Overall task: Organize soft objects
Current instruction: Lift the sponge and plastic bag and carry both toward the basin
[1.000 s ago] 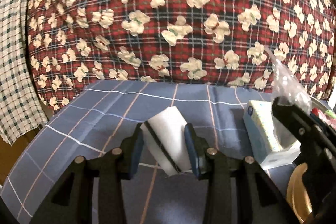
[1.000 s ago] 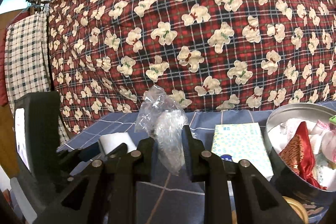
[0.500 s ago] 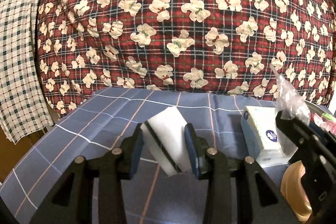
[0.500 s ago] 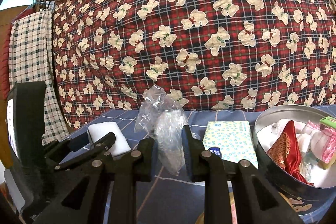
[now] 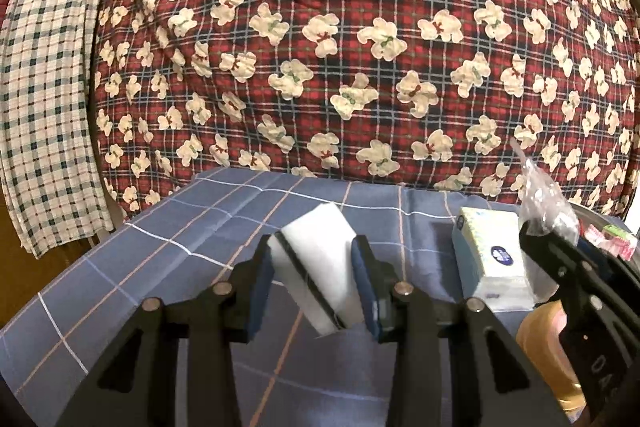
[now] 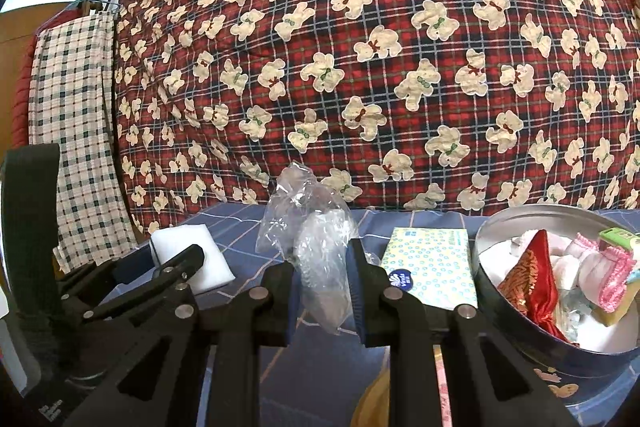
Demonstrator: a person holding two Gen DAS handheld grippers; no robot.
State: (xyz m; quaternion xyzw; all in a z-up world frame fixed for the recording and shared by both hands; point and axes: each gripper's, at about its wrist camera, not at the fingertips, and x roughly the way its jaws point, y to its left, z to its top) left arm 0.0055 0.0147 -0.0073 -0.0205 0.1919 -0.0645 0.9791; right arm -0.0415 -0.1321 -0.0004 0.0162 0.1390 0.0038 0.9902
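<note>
My left gripper (image 5: pixel 314 281) is shut on a white sponge (image 5: pixel 320 267) with a dark stripe and holds it above the blue checked tablecloth (image 5: pixel 200 219). The sponge also shows in the right wrist view (image 6: pixel 192 259), with the left gripper (image 6: pixel 176 267) around it. My right gripper (image 6: pixel 322 285) is shut on a crumpled clear plastic bag (image 6: pixel 316 239), held upright; the bag shows at the right of the left wrist view (image 5: pixel 544 203). A round metal tin (image 6: pixel 492 227) at the right holds several soft items, among them a red pouch (image 6: pixel 536 279) and pink-trimmed socks (image 6: pixel 604 267).
A pack of tissues (image 6: pixel 432 267) lies on the tablecloth between my right gripper and the tin; it also shows in the left wrist view (image 5: pixel 492 255). A red plaid bear-print quilt (image 5: pixel 360 47) rises behind the table. A checked cloth (image 5: pixel 44 99) hangs at the left.
Both grippers have lifted slightly with their loads, so more of the quilt and hanging cloth shows. The grips on the sponge and the bag are unchanged.
</note>
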